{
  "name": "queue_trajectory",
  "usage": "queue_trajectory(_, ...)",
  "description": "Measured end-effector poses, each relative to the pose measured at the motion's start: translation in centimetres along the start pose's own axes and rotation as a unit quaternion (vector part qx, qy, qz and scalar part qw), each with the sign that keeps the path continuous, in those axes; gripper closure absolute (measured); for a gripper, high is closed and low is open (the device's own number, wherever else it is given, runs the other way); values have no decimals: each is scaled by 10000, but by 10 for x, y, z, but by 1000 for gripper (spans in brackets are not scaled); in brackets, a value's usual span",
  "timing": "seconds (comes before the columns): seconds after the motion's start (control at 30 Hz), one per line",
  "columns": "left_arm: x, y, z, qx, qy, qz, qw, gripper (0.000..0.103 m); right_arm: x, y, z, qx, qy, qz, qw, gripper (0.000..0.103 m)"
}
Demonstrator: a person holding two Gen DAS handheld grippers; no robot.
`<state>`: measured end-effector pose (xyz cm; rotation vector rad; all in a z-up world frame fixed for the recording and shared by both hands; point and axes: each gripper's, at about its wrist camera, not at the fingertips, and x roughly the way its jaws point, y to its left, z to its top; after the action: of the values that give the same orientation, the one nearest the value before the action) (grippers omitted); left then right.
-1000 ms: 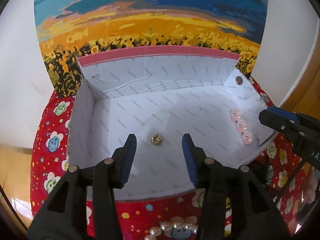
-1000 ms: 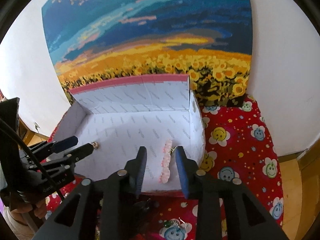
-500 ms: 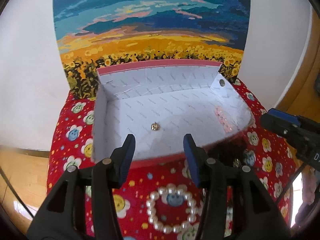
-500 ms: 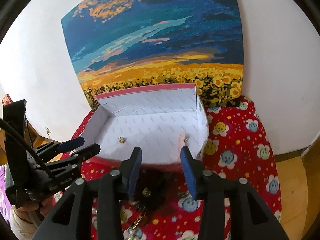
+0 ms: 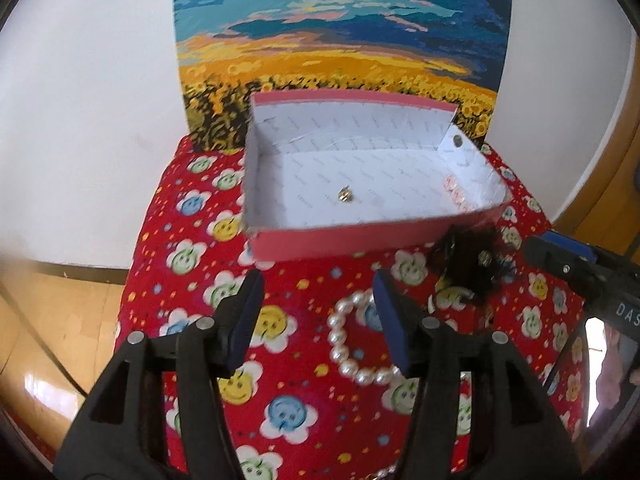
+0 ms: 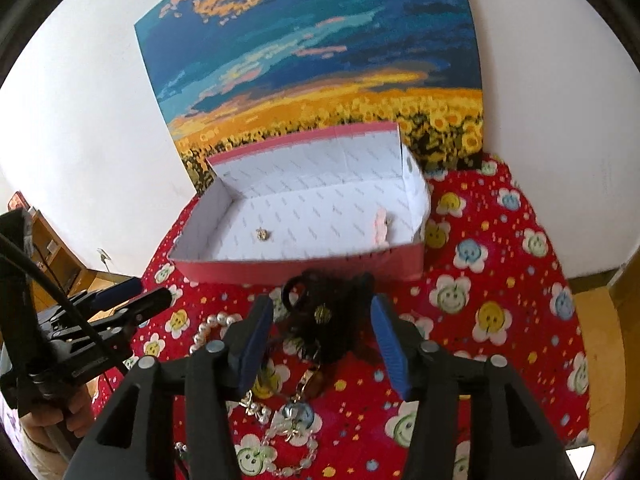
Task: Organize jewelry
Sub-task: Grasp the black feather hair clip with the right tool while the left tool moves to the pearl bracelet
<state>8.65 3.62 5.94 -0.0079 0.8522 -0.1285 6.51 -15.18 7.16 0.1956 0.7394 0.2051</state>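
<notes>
One pink box (image 5: 360, 240) stood on red smiley cloth (image 5: 192, 264), holding two pieces: gold stud (image 5: 345, 195) mid-floor, pink beaded piece (image 5: 456, 192) by right wall. Before box: one pearl bracelet (image 5: 352, 344), one black hair tie (image 6: 324, 312), one clear-bead bracelet (image 6: 292, 452). Left gripper (image 5: 318, 316) and right gripper (image 6: 322, 334) both half open, jaws just widening, empty, hovering in front of box.
</notes>
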Motion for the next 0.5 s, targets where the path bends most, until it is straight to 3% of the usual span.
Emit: queue_trajectory(0.5,20,28,-29,-282,283,202,9990,51,46,-3,-25,346,472,-286,9979,39)
